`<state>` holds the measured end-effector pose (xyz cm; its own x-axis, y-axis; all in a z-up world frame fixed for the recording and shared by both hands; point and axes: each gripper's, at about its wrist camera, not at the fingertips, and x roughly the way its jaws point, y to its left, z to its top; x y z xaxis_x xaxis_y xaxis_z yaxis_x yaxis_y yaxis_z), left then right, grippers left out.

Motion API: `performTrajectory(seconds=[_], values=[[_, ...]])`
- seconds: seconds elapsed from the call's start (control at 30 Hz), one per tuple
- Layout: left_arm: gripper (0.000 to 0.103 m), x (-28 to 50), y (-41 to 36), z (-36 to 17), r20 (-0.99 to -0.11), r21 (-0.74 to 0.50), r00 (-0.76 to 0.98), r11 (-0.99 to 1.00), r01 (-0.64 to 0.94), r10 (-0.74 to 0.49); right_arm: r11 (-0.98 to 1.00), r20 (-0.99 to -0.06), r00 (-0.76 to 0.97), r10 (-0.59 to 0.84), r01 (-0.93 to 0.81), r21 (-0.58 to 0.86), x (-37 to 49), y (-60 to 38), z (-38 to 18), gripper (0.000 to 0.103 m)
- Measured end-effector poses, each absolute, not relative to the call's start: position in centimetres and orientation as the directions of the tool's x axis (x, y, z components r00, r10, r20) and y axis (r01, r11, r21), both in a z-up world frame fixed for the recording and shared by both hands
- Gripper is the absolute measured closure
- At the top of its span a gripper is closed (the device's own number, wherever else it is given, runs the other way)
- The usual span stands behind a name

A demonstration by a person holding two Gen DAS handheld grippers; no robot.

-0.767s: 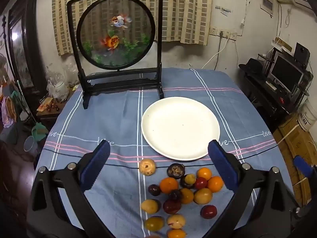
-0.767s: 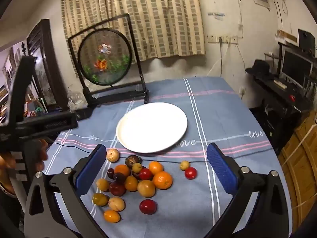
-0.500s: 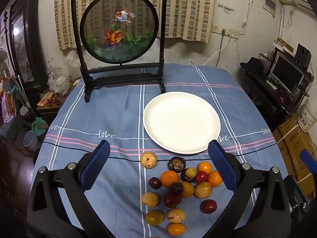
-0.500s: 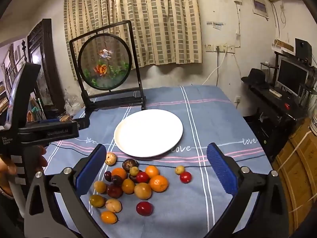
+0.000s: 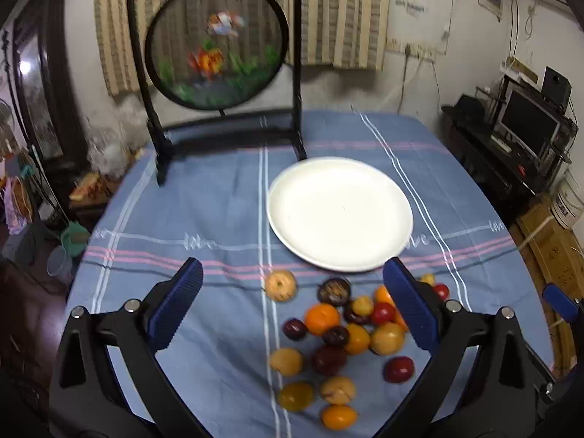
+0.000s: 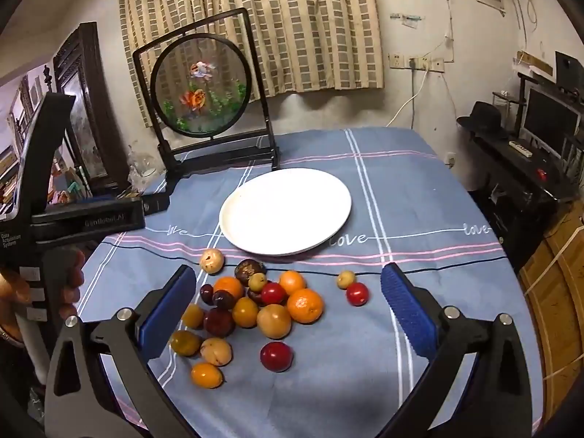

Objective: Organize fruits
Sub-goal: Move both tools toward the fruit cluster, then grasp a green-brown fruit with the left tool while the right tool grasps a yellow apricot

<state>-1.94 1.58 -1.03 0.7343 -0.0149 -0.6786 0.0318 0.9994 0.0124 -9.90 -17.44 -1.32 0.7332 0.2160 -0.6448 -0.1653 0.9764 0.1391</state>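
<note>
fruits point(image 6: 255, 306) on cloth | between right gripper point(image 6: 288, 310) fingers, untouched

A lived-in home: striped curtains point(image 6: 252, 25), tablecloth-covered table point(image 6: 419, 200), monitor on cluttered shelves point(image 6: 551, 124)

Left tool point(image 5: 292, 306) hangs with blue pads spread wide — nothing between them; right tool point(image 6: 288, 310) likewise, gaping.
</note>
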Motion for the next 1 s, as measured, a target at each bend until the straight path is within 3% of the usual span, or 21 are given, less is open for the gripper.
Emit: performTrajectory(seconds=[0.17, 0.23, 0.37, 0.5, 0.67, 0.73, 1.0], values=[[0.003, -3.3, 4.8, -1.0, -0.602, 0.000, 0.799, 1.000, -0.001, 0.001, 0.987, -0.554, 0.817, 0.160, -0.136, 0.084, -11.5, -17.7, 0.1, 0.001], [0.003, -3.4, 6.1, -1.7, -0.618, -0.006, 0.786, 1.000, -0.008, 0.002, 0.992, -0.514, 0.848, 0.129, -0.116, 0.057, -12.1, -17.8, 0.2, 0.001], [0.003, -3.8, 7.4, -4.4, -0.697, -0.009, 0.717, 1.000, -0.026, 0.012, 0.985, -0.702, 0.700, 0.130, -0.171, 0.012, -10.3, -16.5, -3.2, 0.001], [0.003, -5.3, 7.5, -7.5, -0.754, 0.041, 0.656, 0.999, 0.017, 0.019, 0.962, -0.783, 0.577, 0.233, -0.252, 0.100, -11.0, -14.9, -6.3, 0.001], [0.003, -6.7, 9.3, -9.7, -0.794, 0.026, 0.608, 1.000, 0.014, 0.012, 0.908, -0.875, 0.414, 0.251, -0.413, 0.065, -12.1, -9.5, -11.0, 0.002], [0.003, -7.0, 10.3, -10.0, -0.802, 0.008, 0.597, 1.000, -0.012, 0.014, 0.887, -0.902, 0.350, 0.252, -0.456, 0.071, -12.1, -7.8, -12.9, 0.016], [0.003, -8.0, 11.9, -10.2, -0.814, -0.026, 0.581, 0.999, -0.023, -0.008, 0.898, -0.932, 0.240, 0.274, -0.410, 0.158, -11.2, -6.9, -16.8, 0.039]])
